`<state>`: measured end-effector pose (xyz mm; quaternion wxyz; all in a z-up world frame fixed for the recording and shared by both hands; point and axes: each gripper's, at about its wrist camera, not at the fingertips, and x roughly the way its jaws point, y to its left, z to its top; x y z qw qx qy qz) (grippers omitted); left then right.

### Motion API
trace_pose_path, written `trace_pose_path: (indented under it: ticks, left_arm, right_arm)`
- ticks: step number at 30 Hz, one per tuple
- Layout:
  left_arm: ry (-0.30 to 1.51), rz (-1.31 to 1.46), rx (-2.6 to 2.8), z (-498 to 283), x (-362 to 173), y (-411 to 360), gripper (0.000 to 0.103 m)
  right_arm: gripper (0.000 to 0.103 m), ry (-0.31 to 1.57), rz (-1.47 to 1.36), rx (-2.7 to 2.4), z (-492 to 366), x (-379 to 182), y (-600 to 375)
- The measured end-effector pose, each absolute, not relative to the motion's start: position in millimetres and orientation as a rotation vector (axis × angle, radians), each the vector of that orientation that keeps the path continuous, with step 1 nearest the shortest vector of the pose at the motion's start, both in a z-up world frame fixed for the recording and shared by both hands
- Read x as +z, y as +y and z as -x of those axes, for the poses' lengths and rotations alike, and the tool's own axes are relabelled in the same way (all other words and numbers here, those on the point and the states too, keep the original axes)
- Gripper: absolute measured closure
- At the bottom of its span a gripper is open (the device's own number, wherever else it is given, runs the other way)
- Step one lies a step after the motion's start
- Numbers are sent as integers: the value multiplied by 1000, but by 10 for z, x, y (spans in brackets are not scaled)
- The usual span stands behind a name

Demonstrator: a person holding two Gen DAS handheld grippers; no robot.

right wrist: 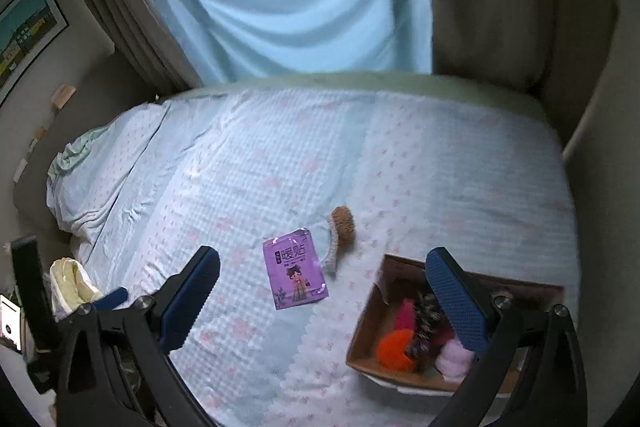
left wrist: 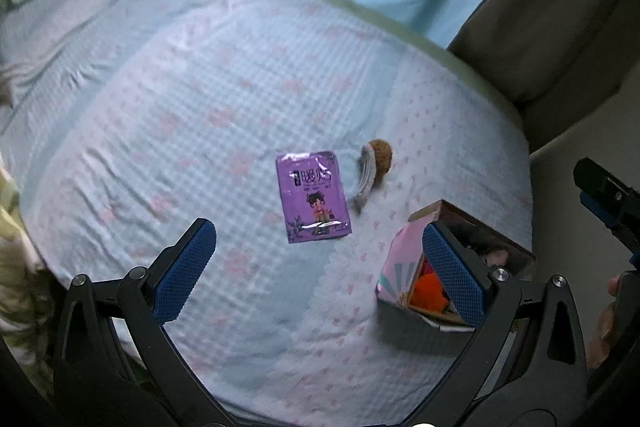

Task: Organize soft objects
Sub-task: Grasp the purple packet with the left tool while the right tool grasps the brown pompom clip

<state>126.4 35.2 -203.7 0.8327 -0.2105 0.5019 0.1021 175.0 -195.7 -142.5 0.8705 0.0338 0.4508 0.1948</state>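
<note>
A purple packet [left wrist: 313,195] with a cartoon figure lies flat on the bed; it also shows in the right wrist view [right wrist: 295,274]. Just right of it lies a brown fuzzy ball with a grey band [left wrist: 374,167], also seen in the right wrist view [right wrist: 342,233]. An open cardboard box [left wrist: 404,259] at the right holds orange, pink and dark soft items [right wrist: 400,345]. My left gripper [left wrist: 320,267] is open and empty, above the bed near the packet. My right gripper [right wrist: 324,303] is open and empty, its right finger over the box [right wrist: 370,319].
The bed [right wrist: 440,167] has a light blue and pink patterned cover, with a pillow [right wrist: 108,163] at the left. A blue sheet [right wrist: 288,7] and beige curtains hang behind. A cream bag [right wrist: 74,287] sits at the bed's left edge.
</note>
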Motion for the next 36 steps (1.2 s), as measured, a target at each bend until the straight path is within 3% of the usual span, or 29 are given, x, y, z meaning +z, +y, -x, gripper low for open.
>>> trace_pose_path:
  ticks: [13, 25, 30, 36]
  left_arm:
    - [1261, 564, 265, -2306, -3605, 443, 0]
    - [1326, 540, 307, -2811, -4522, 331, 1]
    - [1350, 508, 313, -2982, -4765, 233, 1]
    - [1370, 383, 346, -3098, -4917, 39, 1]
  right_arm:
    - [1, 1163, -15, 484, -2984, -2652, -1400]
    - [8, 1349, 30, 525, -3723, -3815, -1016]
    - [21, 1436, 44, 519, -3935, -4230, -907]
    - [45, 1492, 86, 514, -4022, -4516, -798]
